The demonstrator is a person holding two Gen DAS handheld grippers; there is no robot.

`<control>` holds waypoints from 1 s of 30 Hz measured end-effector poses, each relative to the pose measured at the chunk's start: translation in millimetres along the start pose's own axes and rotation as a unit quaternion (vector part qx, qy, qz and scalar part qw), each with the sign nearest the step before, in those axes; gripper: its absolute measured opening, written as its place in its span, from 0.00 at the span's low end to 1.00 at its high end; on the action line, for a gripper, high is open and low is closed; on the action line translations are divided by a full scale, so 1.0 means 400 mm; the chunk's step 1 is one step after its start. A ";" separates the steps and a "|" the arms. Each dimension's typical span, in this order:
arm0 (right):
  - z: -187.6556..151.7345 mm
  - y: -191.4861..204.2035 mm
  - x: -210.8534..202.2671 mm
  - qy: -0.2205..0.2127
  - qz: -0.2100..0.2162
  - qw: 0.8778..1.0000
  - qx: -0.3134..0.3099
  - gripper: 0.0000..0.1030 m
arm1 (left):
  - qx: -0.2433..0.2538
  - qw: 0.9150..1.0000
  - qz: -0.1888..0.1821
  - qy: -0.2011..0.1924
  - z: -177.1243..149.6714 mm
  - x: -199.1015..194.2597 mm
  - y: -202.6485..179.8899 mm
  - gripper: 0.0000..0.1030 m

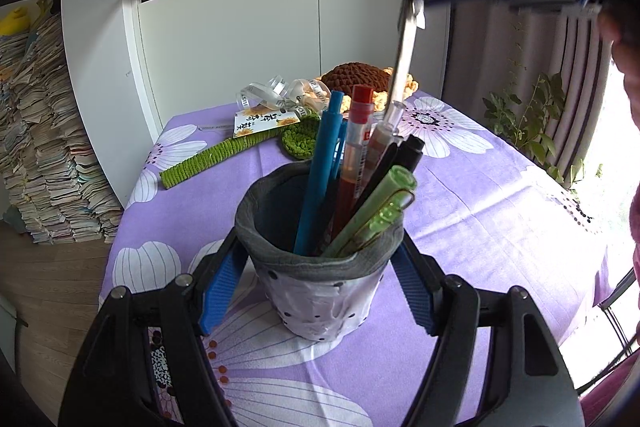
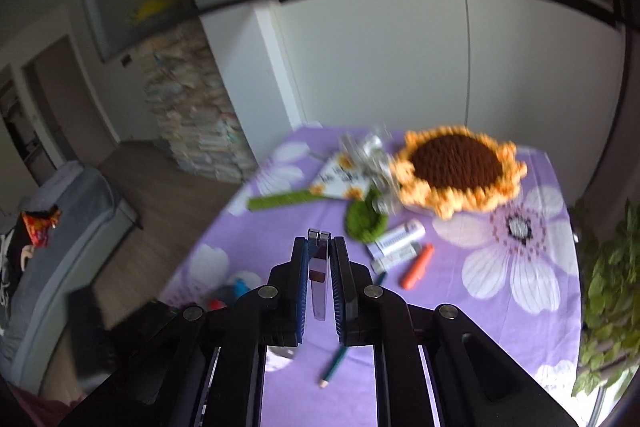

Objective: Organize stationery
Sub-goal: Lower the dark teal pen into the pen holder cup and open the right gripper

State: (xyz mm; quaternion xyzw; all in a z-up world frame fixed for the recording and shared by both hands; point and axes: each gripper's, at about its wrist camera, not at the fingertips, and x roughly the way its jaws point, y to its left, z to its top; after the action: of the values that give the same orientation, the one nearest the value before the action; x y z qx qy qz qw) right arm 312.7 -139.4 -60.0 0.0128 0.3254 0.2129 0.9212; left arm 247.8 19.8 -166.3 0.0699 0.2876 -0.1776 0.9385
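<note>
left gripper: black linkage frame, round silver screws at pivots, blue ribbed pads fitted on both fingers | right gripper: same black frame, silver pivot screws, dark blue ribbed pads seen edge-on, slotted black plates behind | person: fuzzy dark pink sleeve seen at frame edge

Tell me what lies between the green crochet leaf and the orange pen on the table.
Two white tubes, side by side, lie between the green crochet leaf and the orange pen. The right wrist view shows this, though blurred.
</note>
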 end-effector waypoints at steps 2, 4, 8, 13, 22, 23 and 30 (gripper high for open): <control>0.014 0.028 -0.037 -0.023 0.016 1.000 -0.013 0.12 | 0.000 1.000 0.000 0.001 0.001 0.000 0.001 0.69; 0.029 0.056 -0.063 -0.044 0.031 0.998 -0.023 0.12 | 0.000 1.000 -0.001 0.001 0.000 -0.001 0.001 0.69; 0.048 0.099 -0.102 -0.074 0.051 0.995 -0.042 0.12 | 0.000 1.000 0.000 0.001 0.001 0.000 0.001 0.69; 0.033 0.155 -0.078 -0.052 0.086 0.992 -0.073 0.12 | 0.000 1.000 -0.001 0.000 0.000 0.000 0.001 0.69; -0.033 0.153 0.083 0.063 0.064 0.993 -0.081 0.12 | 0.000 1.000 -0.002 0.000 0.000 0.001 0.000 0.69; -0.037 0.152 0.087 0.067 0.063 0.992 -0.082 0.12 | 0.000 1.000 -0.002 0.000 0.000 0.000 -0.001 0.69; -0.061 0.146 0.114 0.092 0.072 0.990 -0.078 0.12 | -0.001 1.000 -0.002 -0.001 -0.001 -0.001 -0.001 0.70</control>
State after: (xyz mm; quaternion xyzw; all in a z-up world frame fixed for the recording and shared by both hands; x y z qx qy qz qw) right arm 307.5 -70.9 -96.7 -0.0558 0.3894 0.3041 0.8677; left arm 247.1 19.8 -166.3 0.0685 0.2868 -0.1796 0.9385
